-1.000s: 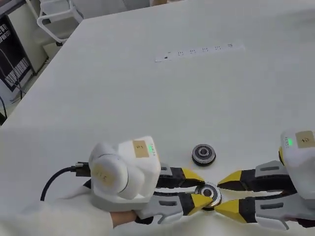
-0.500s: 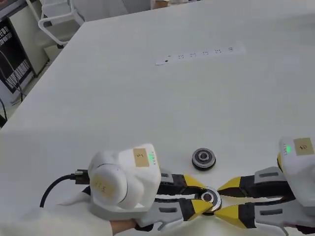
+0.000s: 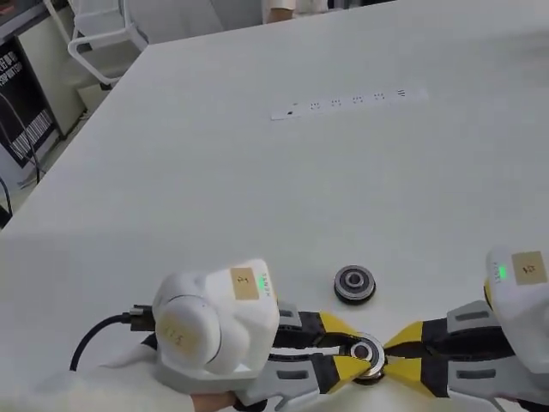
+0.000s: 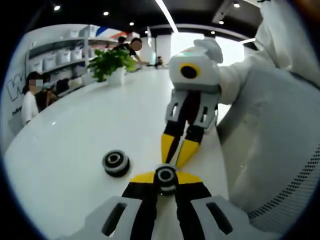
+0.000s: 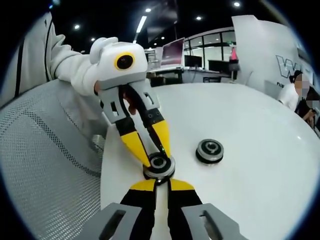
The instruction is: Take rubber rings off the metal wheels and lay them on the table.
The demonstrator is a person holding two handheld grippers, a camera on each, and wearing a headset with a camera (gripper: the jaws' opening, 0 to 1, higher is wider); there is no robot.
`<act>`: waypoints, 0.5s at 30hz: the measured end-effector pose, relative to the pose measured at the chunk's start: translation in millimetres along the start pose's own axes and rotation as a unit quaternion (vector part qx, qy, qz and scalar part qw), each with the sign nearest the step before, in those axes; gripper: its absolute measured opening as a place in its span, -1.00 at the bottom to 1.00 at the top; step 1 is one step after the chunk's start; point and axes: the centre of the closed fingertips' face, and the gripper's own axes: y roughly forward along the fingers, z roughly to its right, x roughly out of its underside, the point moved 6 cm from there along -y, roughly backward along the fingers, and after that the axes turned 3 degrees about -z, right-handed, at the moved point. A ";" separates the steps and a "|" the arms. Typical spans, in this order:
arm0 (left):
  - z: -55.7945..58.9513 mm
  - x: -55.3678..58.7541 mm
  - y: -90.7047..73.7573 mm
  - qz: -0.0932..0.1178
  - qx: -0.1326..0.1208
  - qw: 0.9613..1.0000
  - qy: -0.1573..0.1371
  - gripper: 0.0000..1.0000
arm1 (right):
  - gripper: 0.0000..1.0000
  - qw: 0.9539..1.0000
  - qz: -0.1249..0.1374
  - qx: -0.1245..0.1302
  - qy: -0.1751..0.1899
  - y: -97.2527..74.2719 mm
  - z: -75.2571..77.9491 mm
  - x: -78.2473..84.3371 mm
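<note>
A small metal wheel with a black rubber ring (image 3: pixel 367 351) sits just above the white table (image 3: pixel 257 189) at the near edge. My left gripper (image 3: pixel 354 353) is shut on it, one yellow tip on each side (image 4: pixel 166 176). My right gripper (image 3: pixel 396 350) comes in from the right and its yellow tips are pinched together on the ring at the wheel's rim (image 5: pixel 159 165). A second wheel with its rubber ring (image 3: pixel 353 283) lies flat on the table just behind; it also appears left of my jaws (image 4: pixel 116 162) and right of them (image 5: pixel 210 150).
A white power strip (image 3: pixel 347 99) lies far back on the table. A white chair (image 3: pixel 94 30) stands past the table's left edge. The left gripper's black cable (image 3: pixel 94 322) trails off to the left. A potted plant (image 4: pixel 112 62) stands at the table's far end.
My right gripper's jaws, spread apart a second ago, have closed onto the edge of the held wheel. The left gripper keeps its hold. The camera has tipped slightly.
</note>
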 end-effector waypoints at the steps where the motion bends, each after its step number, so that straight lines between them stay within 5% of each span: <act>1: 0.0 0.0 0.0 0.000 0.000 1.000 0.000 -0.72 | -0.93 1.000 -0.001 0.001 -0.001 -0.1 0.0 0.0; 6: 0.1 -0.1 0.2 0.001 -0.001 1.000 0.002 -0.72 | -1.00 1.000 -0.006 0.014 -0.012 -0.3 0.8 -0.8; 10: 0.7 -0.1 0.3 0.002 -0.003 1.000 0.003 -0.73 | -1.00 0.999 -0.002 0.017 0.042 -1.2 3.1 1.3; 15: 2.0 -0.4 0.6 0.002 -0.003 1.000 0.006 -0.73 | -1.00 0.998 0.002 0.025 0.056 -2.6 3.4 2.3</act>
